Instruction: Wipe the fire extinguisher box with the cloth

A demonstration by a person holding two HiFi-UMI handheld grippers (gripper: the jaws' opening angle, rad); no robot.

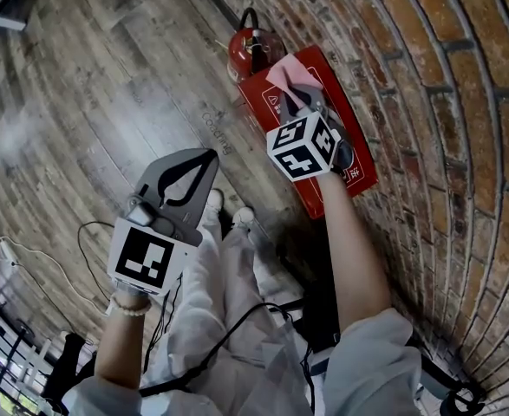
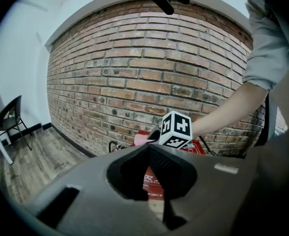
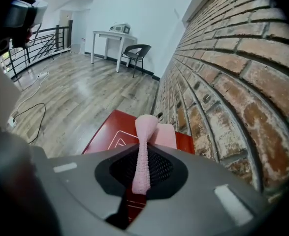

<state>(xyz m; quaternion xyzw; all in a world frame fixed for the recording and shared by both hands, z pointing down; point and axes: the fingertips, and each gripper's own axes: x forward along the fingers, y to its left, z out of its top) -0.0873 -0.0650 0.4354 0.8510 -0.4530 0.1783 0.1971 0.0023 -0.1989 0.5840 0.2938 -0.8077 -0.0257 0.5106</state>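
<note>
The red fire extinguisher box (image 1: pixel 345 159) lies flat on the wood floor against the brick wall. A pink cloth (image 1: pixel 292 77) rests on its far end. My right gripper (image 1: pixel 304 104) is over the box and shut on the cloth, which runs as a pinched pink strip (image 3: pixel 145 132) between its jaws above the box's red top (image 3: pixel 110 132). My left gripper (image 1: pixel 207 158) hangs over the floor to the left of the box, shut and empty. In the left gripper view, that gripper (image 2: pixel 151 148) points at the box (image 2: pixel 153 179) and the cloth (image 2: pixel 140 140).
A red fire extinguisher (image 1: pixel 249 48) stands at the box's far end. The brick wall (image 1: pixel 445 102) runs along the right. Cables (image 1: pixel 37 263) lie on the floor at left. A chair (image 3: pixel 137 53), a table (image 3: pixel 110 36) and a railing (image 3: pixel 41 45) are far off.
</note>
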